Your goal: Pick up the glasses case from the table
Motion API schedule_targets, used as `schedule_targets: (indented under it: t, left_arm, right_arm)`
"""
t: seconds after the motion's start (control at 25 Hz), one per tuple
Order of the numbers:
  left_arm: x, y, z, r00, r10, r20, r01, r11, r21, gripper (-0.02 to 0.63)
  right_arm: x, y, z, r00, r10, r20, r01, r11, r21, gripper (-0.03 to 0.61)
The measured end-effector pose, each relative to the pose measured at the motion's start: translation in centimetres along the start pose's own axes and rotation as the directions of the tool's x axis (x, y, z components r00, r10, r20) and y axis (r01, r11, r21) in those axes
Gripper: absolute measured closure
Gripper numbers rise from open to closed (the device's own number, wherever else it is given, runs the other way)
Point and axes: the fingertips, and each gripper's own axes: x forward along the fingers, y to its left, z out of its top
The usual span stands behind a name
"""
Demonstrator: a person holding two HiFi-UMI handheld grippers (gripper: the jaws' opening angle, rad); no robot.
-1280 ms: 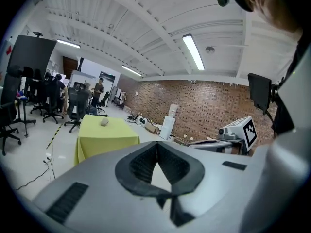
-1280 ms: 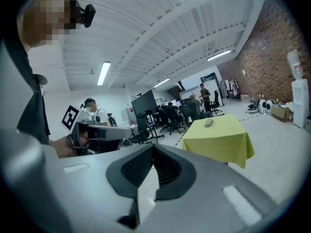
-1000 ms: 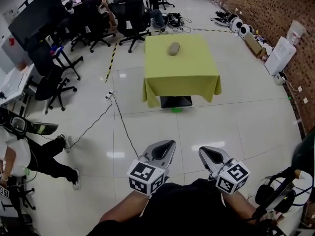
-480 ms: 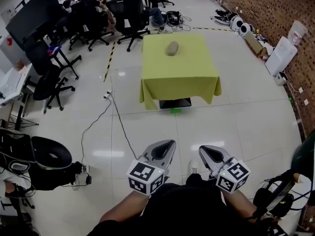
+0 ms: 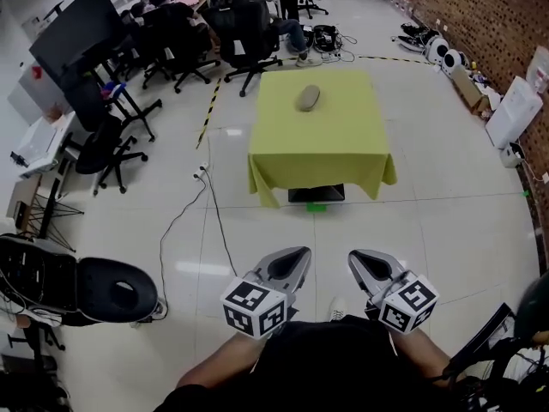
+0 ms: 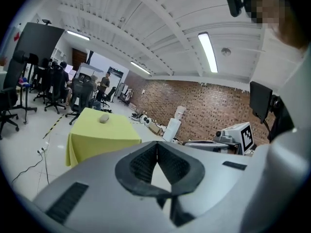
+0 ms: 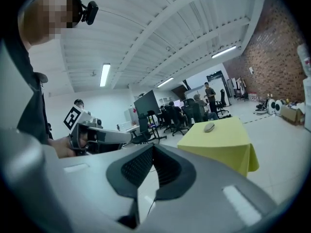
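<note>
Approach step: your left gripper and right gripper are both closed and empty. Next, reach the table and open one for the glasses case near its far edge.

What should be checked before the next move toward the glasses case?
1. Case in plain view on the table: ok.
2. Table top around the case free of other things: ok.
3. Case within reach: not ok; the table stands well ahead across the floor.
4. Straight path to the table free: ok, probably; the cable lies to its left.
5. Jaws apart for a grasp: not ok; left gripper and right gripper are both shut and empty.
6. Case closed: cannot tell, too small.
</note>
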Motion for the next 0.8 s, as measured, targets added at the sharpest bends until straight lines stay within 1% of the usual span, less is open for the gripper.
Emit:
schedule_targets:
  t: [0.12, 0.24, 0.36, 0.52, 0.64, 0.8]
  left_arm:
    - [2.8, -0.9, 0.4, 1.0, 0.022, 0.001, -0.022, 0.999, 0.029, 0.606]
    - [5.2, -1.3, 1.0, 0.999, 0.049, 0.007, -0.049, 0.998, 0.033, 0.606]
    - [6.9, -1.3, 1.5, 0.995, 0.094, 0.014, -0.095, 0.995, 0.041, 0.606]
    - [8.7, -1.1, 1.8, 0.989, 0.149, 0.017, -0.149, 0.988, 0.033, 0.606]
    - [9.5, -1.6, 1.6, 0.986, 0.166, 0.006, -0.166, 0.985, 0.033, 0.606]
    - [9.8, -1.7, 1.4, 0.983, 0.185, -0.017, -0.184, 0.982, 0.036, 0.606]
  right_arm:
    - [-0.6, -3.0, 0.3, 1.0, 0.017, 0.003, -0.017, 1.0, 0.006, 0.577]
    - [-1.2, -5.9, 0.8, 1.0, 0.028, 0.005, -0.028, 0.999, 0.019, 0.577]
    - [-1.7, -8.2, 1.3, 0.999, 0.05, 0.005, -0.05, 0.998, 0.023, 0.577]
    - [-1.8, -9.9, 1.4, 0.996, 0.089, -0.008, -0.089, 0.996, -0.012, 0.577]
    - [-1.9, -10.9, 1.3, 0.994, 0.109, -0.012, -0.109, 0.994, 0.003, 0.577]
    - [-1.8, -11.7, 1.1, 0.993, 0.117, -0.01, -0.116, 0.993, 0.029, 0.577]
